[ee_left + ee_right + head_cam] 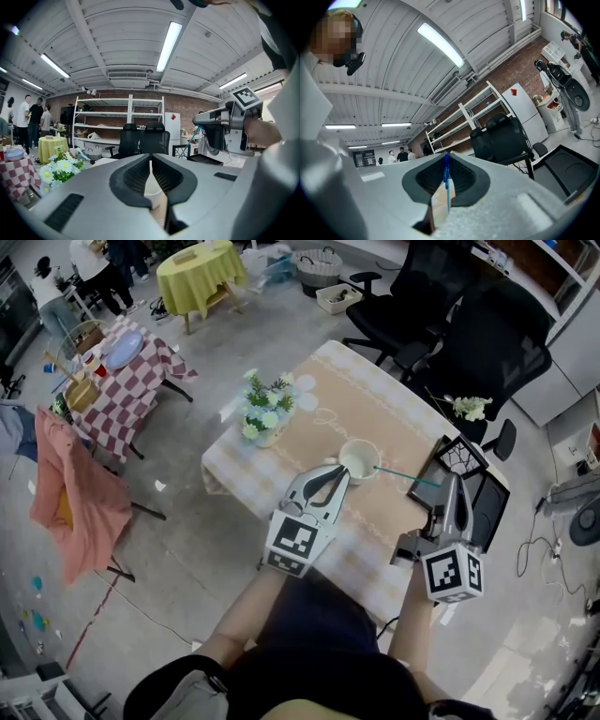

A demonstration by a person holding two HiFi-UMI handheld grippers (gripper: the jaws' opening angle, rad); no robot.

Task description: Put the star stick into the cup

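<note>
A white cup (pixel 360 461) stands near the middle of the beige-clothed table (pixel 375 409). My left gripper (pixel 343 469) is shut on the near side of its rim, and in the left gripper view the thin white rim (pixel 150 165) is pinched between the jaws, with the cup's wall (pixel 153 191) below. My right gripper (pixel 451 483) is shut on a thin teal stick (pixel 408 475) to the cup's right. The stick lies nearly level, its far end over the cup's mouth. In the right gripper view the stick (pixel 446 174) runs up between the closed jaws. I cannot make out the star end.
A vase of white and yellow flowers (pixel 265 414) stands at the table's left corner. A black tray (pixel 480 501) lies at the right edge by my right gripper. Black office chairs (pixel 487 357) stand behind the table. A checked table (pixel 127 381) is off to the left.
</note>
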